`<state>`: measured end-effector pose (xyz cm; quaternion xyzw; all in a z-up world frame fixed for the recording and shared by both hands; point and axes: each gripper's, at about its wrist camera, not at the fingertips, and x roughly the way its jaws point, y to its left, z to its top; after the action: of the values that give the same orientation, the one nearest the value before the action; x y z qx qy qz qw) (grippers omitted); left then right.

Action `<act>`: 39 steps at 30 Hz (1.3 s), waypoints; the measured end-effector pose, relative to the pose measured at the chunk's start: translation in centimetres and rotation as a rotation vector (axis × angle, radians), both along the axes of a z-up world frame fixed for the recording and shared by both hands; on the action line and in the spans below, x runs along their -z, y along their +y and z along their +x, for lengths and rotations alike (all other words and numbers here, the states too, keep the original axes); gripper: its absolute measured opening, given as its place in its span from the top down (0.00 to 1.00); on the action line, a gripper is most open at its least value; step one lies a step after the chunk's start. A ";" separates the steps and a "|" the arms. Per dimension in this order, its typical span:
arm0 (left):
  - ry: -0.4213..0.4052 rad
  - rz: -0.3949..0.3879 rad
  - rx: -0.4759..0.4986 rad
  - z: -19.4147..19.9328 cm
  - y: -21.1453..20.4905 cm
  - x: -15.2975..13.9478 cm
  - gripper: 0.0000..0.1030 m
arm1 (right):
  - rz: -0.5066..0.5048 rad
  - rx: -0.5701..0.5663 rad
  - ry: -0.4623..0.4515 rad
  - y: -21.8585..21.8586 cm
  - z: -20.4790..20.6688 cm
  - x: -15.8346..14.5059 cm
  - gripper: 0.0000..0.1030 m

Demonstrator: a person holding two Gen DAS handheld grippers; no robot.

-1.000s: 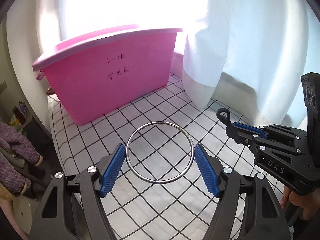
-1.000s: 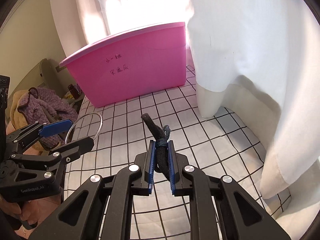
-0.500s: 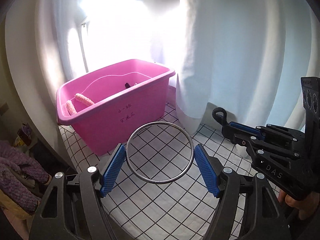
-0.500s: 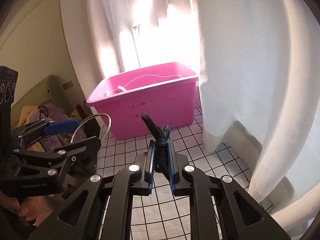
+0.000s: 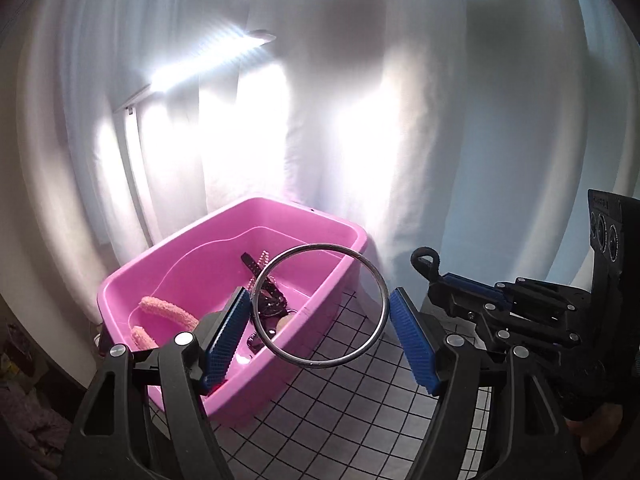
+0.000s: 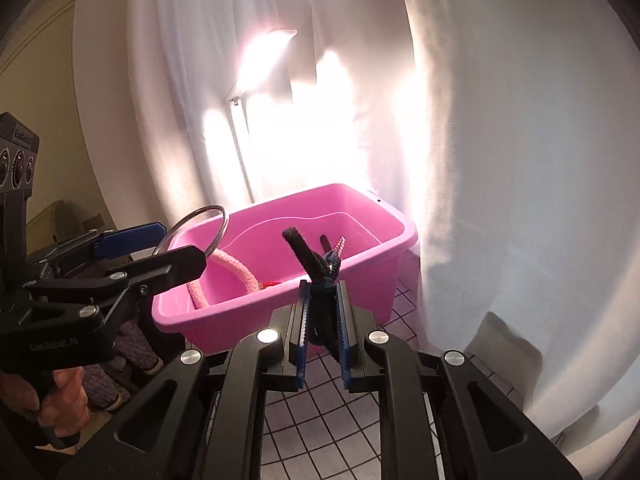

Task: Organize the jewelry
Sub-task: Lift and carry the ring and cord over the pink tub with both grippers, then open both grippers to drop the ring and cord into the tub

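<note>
Left gripper (image 5: 320, 334) spans thin silver metal bangle (image 5: 320, 306) at mid-frame; right gripper (image 6: 323, 322) pinches black fabric hair tie (image 6: 316, 280) — smooth hoop may slip, miss pink plastic tub (image 5: 340, 272).

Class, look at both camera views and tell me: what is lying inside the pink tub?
Inside the pink tub lie a fuzzy pink band, a black strap, a string of pink beads and dark, shiny pieces. The held metal ring and near wall cover the rest.

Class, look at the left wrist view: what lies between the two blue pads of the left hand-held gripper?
A thin silver metal ring, clamped across its width by the left hand-held gripper; nothing else sits between the pads.
</note>
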<state>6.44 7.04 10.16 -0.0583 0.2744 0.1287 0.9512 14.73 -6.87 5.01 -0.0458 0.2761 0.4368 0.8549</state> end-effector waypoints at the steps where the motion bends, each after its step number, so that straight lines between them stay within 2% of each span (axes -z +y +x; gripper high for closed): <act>1: 0.004 0.002 0.003 0.0 1.2 0.0 0.33 | 0.003 0.005 0.003 1.1 0.0 -0.1 0.88; 8: 0.041 -0.014 -0.016 0.6 9.0 1.1 0.33 | -0.042 0.016 -0.006 7.9 0.0 -0.6 0.88; 16: 0.090 -0.063 -0.031 3.7 15.3 3.1 0.33 | -0.128 0.048 0.072 14.0 3.1 0.2 0.88; 27: 0.227 -0.110 -0.032 7.5 18.4 6.5 0.32 | -0.245 0.076 0.235 20.4 8.4 3.6 0.88; 33: 0.304 -0.147 -0.052 9.3 19.4 8.3 0.32 | -0.288 0.080 0.273 22.3 10.3 5.2 0.88; 37: 0.344 -0.164 -0.052 10.1 19.9 8.9 0.31 | -0.327 0.083 0.262 23.1 10.6 5.4 0.88; 39: 0.352 -0.165 -0.054 10.2 19.9 8.9 0.30 | -0.341 0.092 0.261 23.2 11.0 5.4 0.76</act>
<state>16.65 26.98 1.24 -0.1202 0.4442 0.1396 0.8768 25.71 16.37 -0.38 -0.1203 0.4563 0.3467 0.8106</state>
